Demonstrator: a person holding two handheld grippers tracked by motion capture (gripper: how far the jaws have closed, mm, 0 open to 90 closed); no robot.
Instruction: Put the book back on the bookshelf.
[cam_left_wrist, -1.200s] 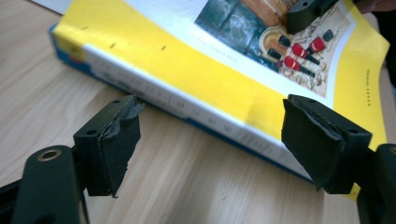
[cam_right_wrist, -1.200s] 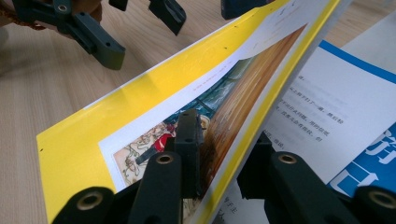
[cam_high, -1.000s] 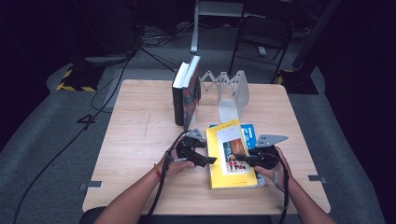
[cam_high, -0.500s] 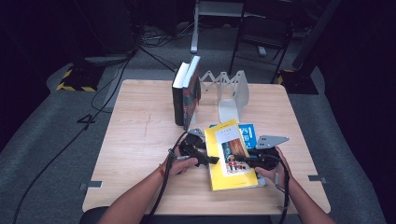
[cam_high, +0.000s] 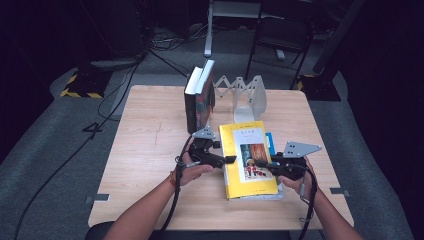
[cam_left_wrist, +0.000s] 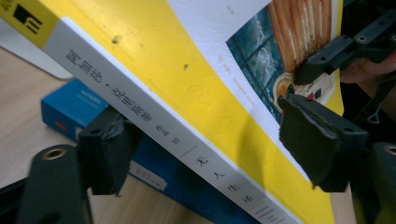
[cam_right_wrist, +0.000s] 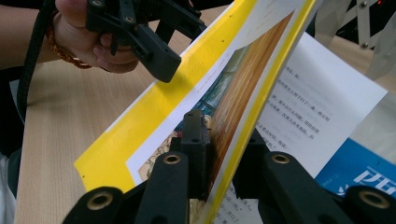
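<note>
On the left, the left tool (cam_high: 231, 160) straddles the spine of the yellow book (cam_high: 248, 159), its jaws just closing in but the pads (cam_left_wrist: 108, 154) not yet pressing, so it's released, likely steadying the spine. The book lies near the front of the bench (cam_high: 150, 150), atop a blue book (cam_left_wrist: 70, 109). Over on the right, the right tool (cam_high: 260, 163) is clenched on the front cover (cam_right_wrist: 243, 93), peeling it open. The right gripper view reveals the printed page (cam_right_wrist: 313, 98) underneath, hidden from above.
</note>
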